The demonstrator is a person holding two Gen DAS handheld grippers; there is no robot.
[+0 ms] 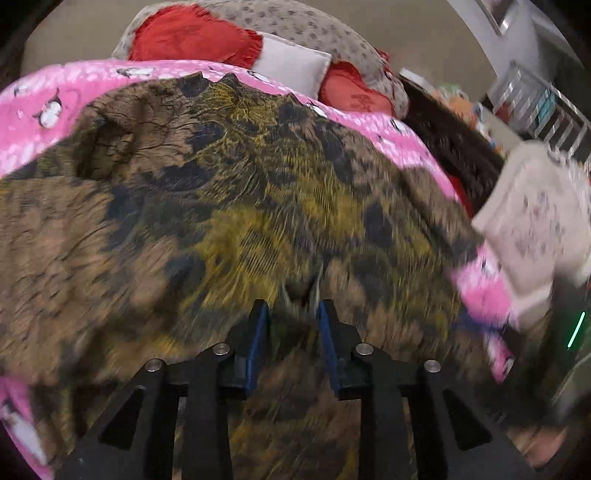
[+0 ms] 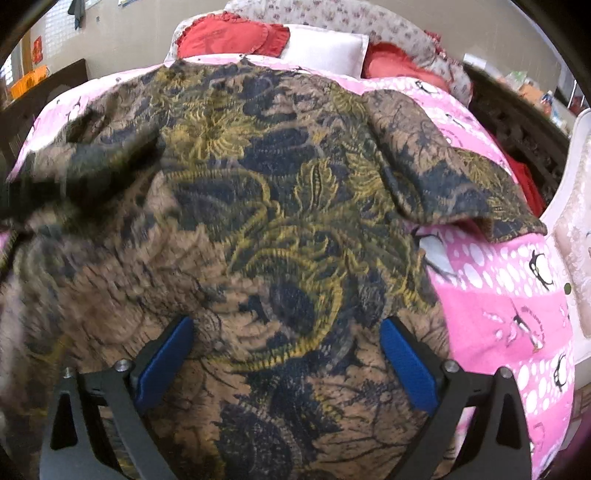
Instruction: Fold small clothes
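A brown batik shirt (image 1: 229,206) with dark blue and yellow leaf patterns lies spread over a pink penguin-print bed cover (image 1: 44,99). It also fills the right wrist view (image 2: 280,229), with one sleeve (image 2: 454,177) lying out to the right on the pink cover (image 2: 509,295). My left gripper (image 1: 293,306) hovers just over the shirt with its blue pads a narrow gap apart and nothing clearly pinched; the view is motion-blurred. My right gripper (image 2: 286,325) is wide open just above the shirt's lower part.
Red pillows (image 1: 192,33), a white pillow (image 1: 291,62) and a floral cushion (image 2: 332,18) lie at the head of the bed. A dark carved bed frame (image 2: 517,118) runs along the right. A pale upholstered piece (image 1: 535,221) stands to the right.
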